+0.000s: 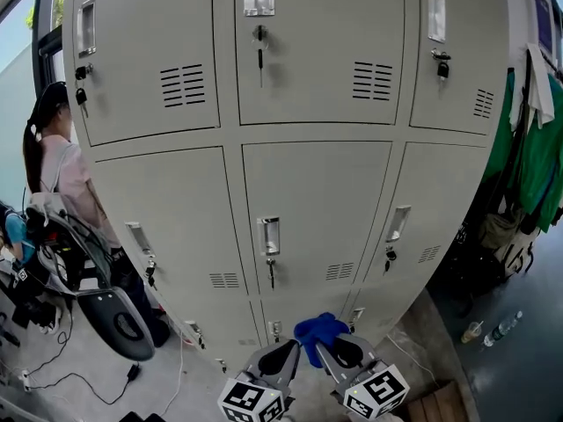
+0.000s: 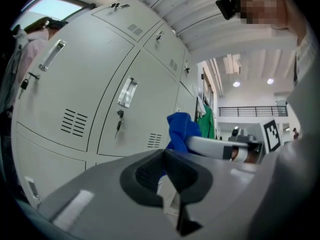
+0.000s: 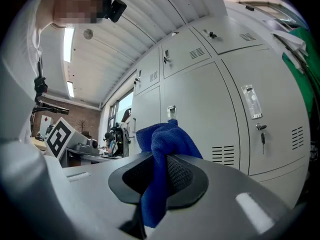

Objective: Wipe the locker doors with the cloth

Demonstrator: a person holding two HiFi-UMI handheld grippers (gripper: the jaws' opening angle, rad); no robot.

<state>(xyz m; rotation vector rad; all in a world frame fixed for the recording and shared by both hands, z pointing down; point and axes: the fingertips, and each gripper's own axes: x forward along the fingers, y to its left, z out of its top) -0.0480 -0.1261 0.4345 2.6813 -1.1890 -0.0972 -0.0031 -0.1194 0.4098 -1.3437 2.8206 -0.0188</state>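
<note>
Nearest us, our right gripper (image 1: 339,352) is clamped on the blue cloth (image 1: 318,331), which bunches above its jaws and hangs below them in the right gripper view. Our left gripper (image 1: 280,357), just beside it, has its jaws pressed together with nothing between them. Both sit low before the grey locker doors (image 1: 317,200); the cloth is near the bottom row, though we cannot tell that it touches. We judge that wiping of these doors is not yet under way. The next move calls for raising the cloth to a door face, pressing it flat and sweeping across, steering round the handles (image 1: 268,235) and hanging keys (image 1: 81,97). A person (image 1: 62,174) is at left; green clothes (image 1: 532,148) hang at right.
</note>
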